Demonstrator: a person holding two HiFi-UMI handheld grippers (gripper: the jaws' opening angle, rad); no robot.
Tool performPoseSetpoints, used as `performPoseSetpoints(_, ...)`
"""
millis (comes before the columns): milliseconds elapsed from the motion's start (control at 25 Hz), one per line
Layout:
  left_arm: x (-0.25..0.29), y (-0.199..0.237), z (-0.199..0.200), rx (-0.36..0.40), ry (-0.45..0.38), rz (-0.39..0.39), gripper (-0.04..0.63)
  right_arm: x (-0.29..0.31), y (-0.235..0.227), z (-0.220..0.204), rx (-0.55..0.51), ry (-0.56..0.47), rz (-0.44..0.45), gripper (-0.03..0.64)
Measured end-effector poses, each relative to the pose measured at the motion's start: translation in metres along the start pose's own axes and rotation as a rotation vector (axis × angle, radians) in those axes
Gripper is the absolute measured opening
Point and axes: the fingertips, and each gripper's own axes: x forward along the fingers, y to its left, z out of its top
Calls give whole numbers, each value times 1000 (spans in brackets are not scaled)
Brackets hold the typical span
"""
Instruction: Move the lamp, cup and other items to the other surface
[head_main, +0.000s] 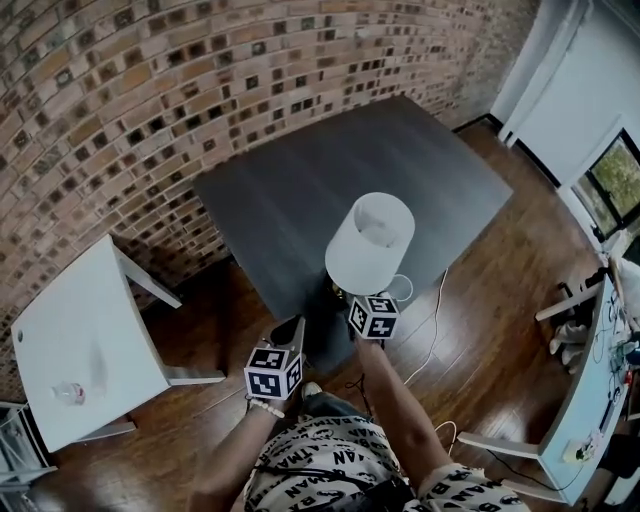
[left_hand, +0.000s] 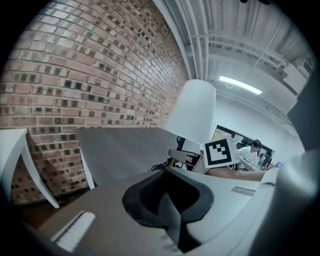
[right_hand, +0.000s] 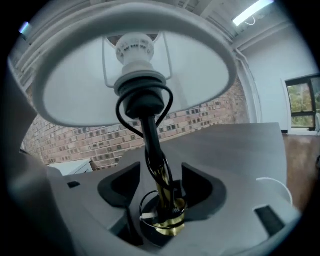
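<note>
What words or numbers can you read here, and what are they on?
"MAN": on the person's shirt, repeated; other letters are lost in folds.
The cubes on the left gripper and right gripper: black-and-white squares only, no words.
The lamp: nothing written.

In the head view the lamp (head_main: 369, 243) shade is hiding its stem and base, just ahead of the right gripper (head_main: 352, 305). That gripper's body is covering the lamp's foot. Far left of the left gripper (head_main: 292, 335), a small thing (head_main: 68, 392) on the white table (head_main: 100, 330) is showing too small to tell.
</note>
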Motion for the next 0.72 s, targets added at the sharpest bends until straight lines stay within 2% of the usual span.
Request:
performPoseSetpoints(120, 6, 4, -1, -6, 8, 15, 2, 7, 4, 9, -10, -64, 44, 271)
performPoseSetpoints(240, 8, 14, -1, -17, 10, 39, 2, 8, 9, 19, -43, -119, 82, 209)
performPoseSetpoints(280, 9, 17, -2, -20, 11, 46, 2, 8, 8, 21, -61, -127, 82, 127)
performPoseSetpoints(320, 9, 19, -2, -23, 12, 52, 2, 8, 7, 23, -79, -130, 77, 86)
performPoseSetpoints(520, 7, 32, -1, -30, 9, 72, 2, 11, 7, 29, -147, -123, 50, 75)
performPoseSetpoints(720, -10, 50, -3, -67, -3, 110, 1, 9, 32, 42, -171, -118, 93, 66)
